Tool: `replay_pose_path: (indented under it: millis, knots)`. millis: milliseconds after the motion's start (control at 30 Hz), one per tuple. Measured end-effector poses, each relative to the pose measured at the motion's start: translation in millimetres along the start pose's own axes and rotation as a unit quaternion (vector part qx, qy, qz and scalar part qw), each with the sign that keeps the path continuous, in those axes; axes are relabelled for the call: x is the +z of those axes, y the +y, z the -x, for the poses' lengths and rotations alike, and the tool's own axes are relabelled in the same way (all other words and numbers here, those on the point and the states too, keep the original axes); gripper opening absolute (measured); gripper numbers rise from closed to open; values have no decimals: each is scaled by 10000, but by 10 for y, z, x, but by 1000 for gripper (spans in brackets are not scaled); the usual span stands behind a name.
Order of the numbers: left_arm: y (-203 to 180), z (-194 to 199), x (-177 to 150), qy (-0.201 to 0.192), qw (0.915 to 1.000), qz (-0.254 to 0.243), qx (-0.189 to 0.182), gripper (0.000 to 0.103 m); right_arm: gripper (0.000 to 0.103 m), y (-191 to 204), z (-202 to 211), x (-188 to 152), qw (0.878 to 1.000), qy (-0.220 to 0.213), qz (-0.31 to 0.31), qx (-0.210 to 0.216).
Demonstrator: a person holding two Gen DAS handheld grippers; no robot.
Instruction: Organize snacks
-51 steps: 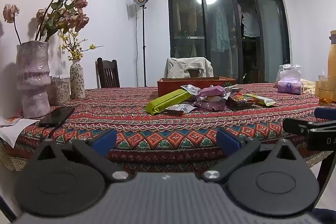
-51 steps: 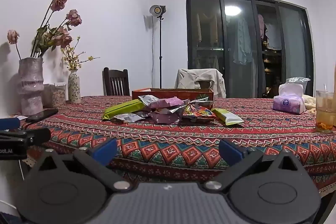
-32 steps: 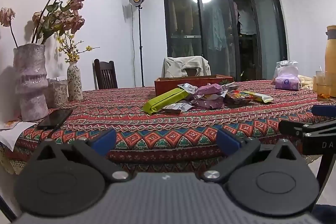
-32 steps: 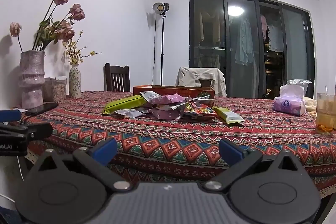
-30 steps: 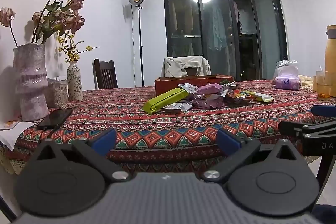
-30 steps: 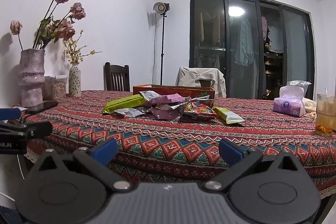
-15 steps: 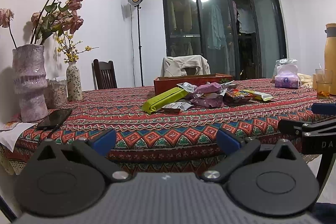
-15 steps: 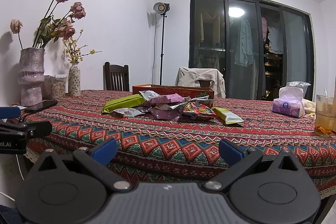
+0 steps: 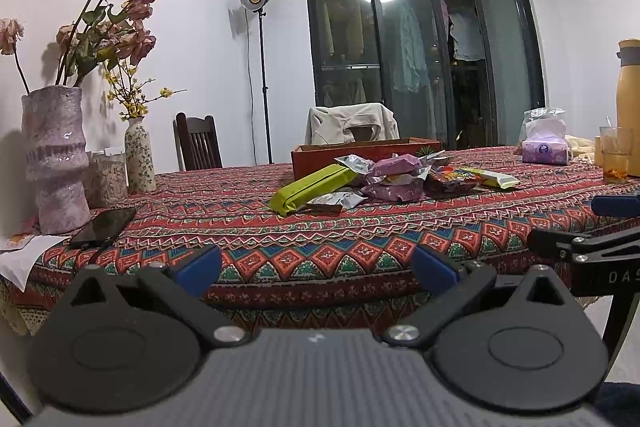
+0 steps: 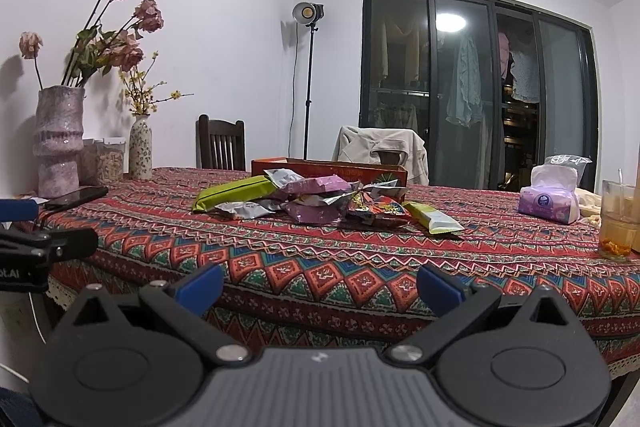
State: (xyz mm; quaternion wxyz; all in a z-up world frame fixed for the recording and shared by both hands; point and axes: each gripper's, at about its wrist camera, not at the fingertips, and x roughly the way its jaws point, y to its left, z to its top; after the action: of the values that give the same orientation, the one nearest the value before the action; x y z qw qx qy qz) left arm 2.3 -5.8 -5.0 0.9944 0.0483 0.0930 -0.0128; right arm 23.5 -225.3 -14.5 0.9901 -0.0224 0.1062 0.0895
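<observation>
Holding both the left gripper (image 9: 316,263) and right gripper (image 10: 320,287) spread wide and empty off the near table edge, I'd reach far toward the snack pile (image 10: 320,203) before the wooden box (image 10: 332,169), taking the green packet (image 9: 312,187) first.

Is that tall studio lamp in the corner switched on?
On. The lamp head shows a warm glowing disc in both views, brighter than its dark housing.

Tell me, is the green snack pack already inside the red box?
No, the green pack lies on the tablecloth in front of the red box, at the left end of the snack pile.
</observation>
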Motion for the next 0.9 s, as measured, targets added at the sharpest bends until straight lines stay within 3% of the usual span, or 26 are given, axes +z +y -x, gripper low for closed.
replay_pose_path:
  millis: [900]
  knots:
    - [3,-11,-9,9,10000,-16,5,103,103,47,-18,10,9999,68,77,28]
